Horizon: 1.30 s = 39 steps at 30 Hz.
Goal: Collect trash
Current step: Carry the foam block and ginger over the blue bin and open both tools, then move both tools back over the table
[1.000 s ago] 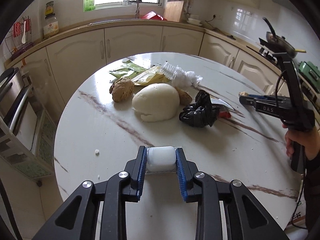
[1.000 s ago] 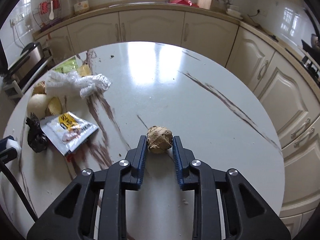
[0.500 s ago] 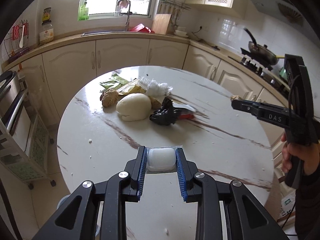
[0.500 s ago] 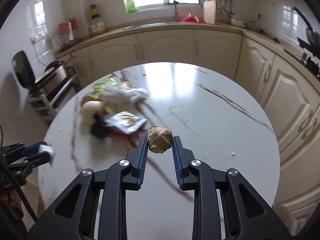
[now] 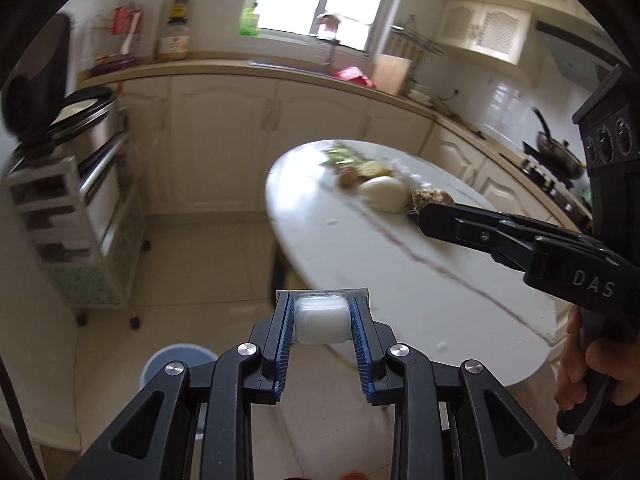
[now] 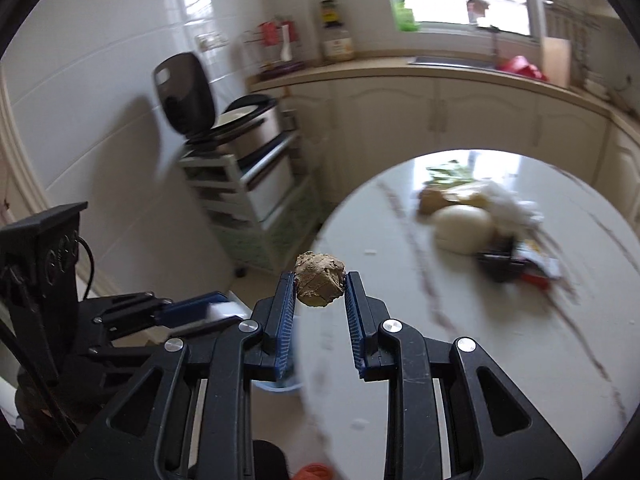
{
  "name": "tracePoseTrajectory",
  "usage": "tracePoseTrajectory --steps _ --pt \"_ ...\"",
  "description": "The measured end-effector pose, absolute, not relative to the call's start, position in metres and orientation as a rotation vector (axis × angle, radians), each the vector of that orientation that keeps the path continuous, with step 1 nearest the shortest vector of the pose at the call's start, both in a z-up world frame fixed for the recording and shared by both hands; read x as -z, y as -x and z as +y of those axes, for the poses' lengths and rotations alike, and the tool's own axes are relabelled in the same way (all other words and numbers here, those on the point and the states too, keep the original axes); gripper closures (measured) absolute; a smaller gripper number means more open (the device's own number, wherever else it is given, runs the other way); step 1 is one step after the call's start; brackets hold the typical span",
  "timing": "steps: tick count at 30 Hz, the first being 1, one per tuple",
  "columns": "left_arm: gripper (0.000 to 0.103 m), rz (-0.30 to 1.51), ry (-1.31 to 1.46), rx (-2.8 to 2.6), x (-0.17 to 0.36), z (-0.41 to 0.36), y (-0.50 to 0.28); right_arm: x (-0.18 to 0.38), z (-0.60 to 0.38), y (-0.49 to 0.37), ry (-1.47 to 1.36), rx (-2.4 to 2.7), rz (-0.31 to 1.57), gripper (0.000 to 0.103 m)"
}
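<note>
Swung both grippers off the table edge, out over the floor. Left gripper (image 5: 322, 322) clamped narrow on white cup (image 5: 321, 320); right gripper (image 6: 320, 286) pinching brown lump (image 6: 320, 279). Further back on marble table (image 6: 460, 344): remaining trash pile (image 6: 476, 224), blurred.

Both views now swing off the round table (image 5: 328, 240) toward the floor at lower left; a blue bin (image 5: 176, 360) appears there, the trash pile (image 6: 464, 224) sliding right.
</note>
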State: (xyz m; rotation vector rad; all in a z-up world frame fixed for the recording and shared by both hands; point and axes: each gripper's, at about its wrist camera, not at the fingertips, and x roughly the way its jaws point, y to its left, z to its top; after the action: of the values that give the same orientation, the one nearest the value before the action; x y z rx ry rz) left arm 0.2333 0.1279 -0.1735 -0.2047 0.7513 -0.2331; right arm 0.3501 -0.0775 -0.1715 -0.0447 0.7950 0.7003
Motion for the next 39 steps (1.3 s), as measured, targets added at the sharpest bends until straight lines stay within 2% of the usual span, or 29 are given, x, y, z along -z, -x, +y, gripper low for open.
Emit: tracePoseTrajectory --steps 10,15,24,27,29,31,35,39 --pt "0.079 0.869 0.303 0.07 0.229 0.233 -0.214 0.233 0.05 -0.35 0.101 -0.804 0.902 0.079" --pt "0.079 0.952 0.315 0.023 0.259 0.254 -0.234 0.271 0.079 -0.366 0.116 -0.795 0.984 0.079" --pt "0.077 1.003 0.287 -0.072 0.269 0.276 -0.241 0.323 0.104 -0.393 0.111 -0.782 1.083 0.079" --pt "0.076 1.002 0.295 -0.108 0.268 0.279 -0.24 0.331 0.109 -0.397 0.088 -0.802 1.083 0.073" --pt "0.076 0.994 0.3 -0.129 0.266 0.274 -0.243 0.331 0.111 -0.397 0.069 -0.813 1.075 0.062" --pt "0.075 0.982 0.302 -0.148 0.26 0.272 -0.239 0.327 0.11 -0.395 0.06 -0.804 1.059 0.057" --pt "0.07 0.937 0.285 -0.178 0.242 0.265 -0.229 0.301 0.101 -0.389 0.059 -0.792 0.992 0.054" --pt "0.065 0.869 0.244 -0.196 0.216 0.246 -0.213 0.254 0.075 -0.381 0.045 -0.762 0.886 0.043"
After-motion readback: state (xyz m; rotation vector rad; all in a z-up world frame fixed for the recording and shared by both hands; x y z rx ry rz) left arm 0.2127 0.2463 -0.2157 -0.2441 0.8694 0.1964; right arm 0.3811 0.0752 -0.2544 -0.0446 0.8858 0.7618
